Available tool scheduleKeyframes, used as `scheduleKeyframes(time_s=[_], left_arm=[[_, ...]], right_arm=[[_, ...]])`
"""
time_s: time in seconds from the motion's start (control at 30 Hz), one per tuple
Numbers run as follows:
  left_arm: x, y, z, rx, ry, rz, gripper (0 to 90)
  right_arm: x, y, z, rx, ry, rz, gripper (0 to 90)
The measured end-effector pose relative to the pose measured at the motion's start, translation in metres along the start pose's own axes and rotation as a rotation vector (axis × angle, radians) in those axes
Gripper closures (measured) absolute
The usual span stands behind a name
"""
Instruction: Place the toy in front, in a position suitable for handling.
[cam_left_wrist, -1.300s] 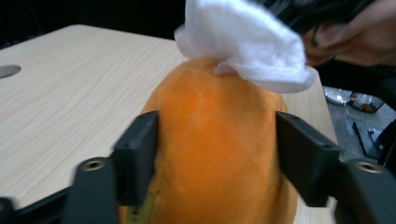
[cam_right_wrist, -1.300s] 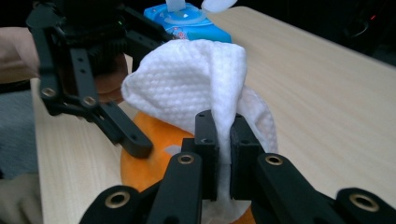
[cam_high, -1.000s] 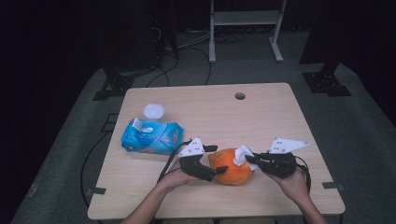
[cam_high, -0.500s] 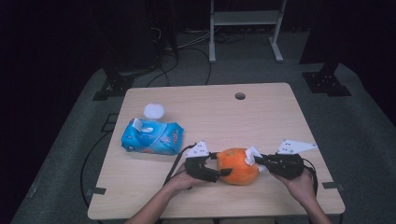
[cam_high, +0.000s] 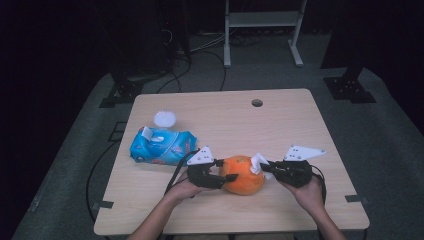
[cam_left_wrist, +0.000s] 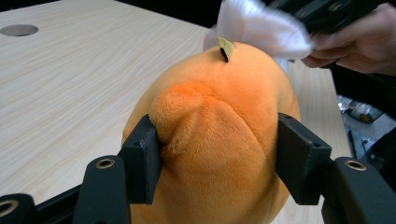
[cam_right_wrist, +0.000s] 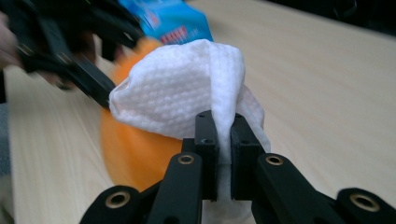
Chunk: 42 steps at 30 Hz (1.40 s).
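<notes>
The left gripper (cam_left_wrist: 215, 154) has just been closing, and its pads now press the orange plush (cam_high: 242, 175) (fabric bulges between them). At the plush's far side, the right gripper (cam_right_wrist: 224, 154) pinches a white wipe (cam_right_wrist: 187, 102). Beyond lies the blue wipe pack (cam_high: 162, 146).

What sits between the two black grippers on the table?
A round orange plush toy, seen in the high view: left gripper squeezes it, right gripper holds a white wipe.

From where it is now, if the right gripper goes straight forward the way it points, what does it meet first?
Most likely the orange plush toy. The right gripper, shut on a white wipe, points at it, and the wipe seems to lie against its top already.
</notes>
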<state>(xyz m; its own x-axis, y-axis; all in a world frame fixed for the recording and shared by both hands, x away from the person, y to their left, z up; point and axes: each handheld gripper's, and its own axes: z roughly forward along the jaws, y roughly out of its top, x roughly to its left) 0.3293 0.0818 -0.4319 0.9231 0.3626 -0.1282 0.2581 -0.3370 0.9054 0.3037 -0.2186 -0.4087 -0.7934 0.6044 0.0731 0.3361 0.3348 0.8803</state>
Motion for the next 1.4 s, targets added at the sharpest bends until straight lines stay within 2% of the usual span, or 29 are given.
scheduleKeyframes(time_s=[0.07,0.17,0.2,0.27,0.4,0.5,0.63,0.73,0.77,0.83,0.9,0.97,1.03,1.1,1.2,1.4], left_arm=[[-0.003,0.001,0.003,-0.005,0.002,0.013,38.3],[-0.005,0.000,0.005,-0.002,0.009,0.015,38.3],[-0.003,-0.002,0.004,-0.009,0.006,0.002,38.3],[-0.001,-0.004,0.002,-0.015,0.005,-0.005,38.3],[-0.001,-0.005,0.002,-0.017,0.009,-0.006,38.1],[-0.003,-0.005,0.003,-0.024,0.006,0.010,37.8],[-0.008,-0.003,0.007,-0.022,0.011,0.025,37.7],[-0.011,0.000,0.009,-0.024,0.009,0.022,37.7],[-0.013,0.001,0.010,-0.020,0.008,0.038,37.7],[-0.016,0.002,0.012,-0.023,0.007,0.049,37.6],[-0.016,0.002,0.011,-0.024,0.005,0.061,35.7],[-0.013,0.002,0.010,-0.040,0.002,0.062,29.3],[-0.011,0.002,0.009,-0.061,-0.008,0.059,24.5],[-0.009,0.003,0.008,-0.060,0.002,0.062,19.1],[-0.007,0.000,0.010,-0.066,0.005,0.042,16.1],[-0.004,-0.001,0.021,-0.069,-0.011,0.012,11.9]], right_arm=[[0.008,0.013,0.001,-0.030,0.026,-0.030,83.6],[0.020,0.025,0.012,-0.017,0.041,-0.083,83.5],[0.021,0.027,0.015,-0.013,0.034,-0.091,83.5],[0.016,0.028,0.017,-0.015,0.033,-0.071,83.5],[0.004,0.018,0.013,0.018,-0.006,-0.038,83.6],[0.004,0.008,0.006,0.035,-0.004,-0.026,83.7],[0.017,0.007,0.001,0.021,0.010,-0.061,83.6],[0.030,0.018,0.004,-0.001,0.049,-0.092,83.5],[0.032,0.021,0.005,-0.008,0.055,-0.100,83.5],[0.036,0.028,0.010,-0.008,0.047,-0.124,83.4],[0.035,0.031,0.013,0.000,0.027,-0.133,83.6],[0.031,0.027,0.014,0.024,0.009,-0.134,83.9],[0.026,0.020,0.012,0.038,0.002,-0.114,84.0],[0.021,0.012,0.006,0.038,-0.010,-0.086,84.0],[0.012,0.003,-0.005,0.025,-0.012,-0.049,84.0],[0.000,-0.012,-0.024,0.016,-0.031,-0.004,83.9]])
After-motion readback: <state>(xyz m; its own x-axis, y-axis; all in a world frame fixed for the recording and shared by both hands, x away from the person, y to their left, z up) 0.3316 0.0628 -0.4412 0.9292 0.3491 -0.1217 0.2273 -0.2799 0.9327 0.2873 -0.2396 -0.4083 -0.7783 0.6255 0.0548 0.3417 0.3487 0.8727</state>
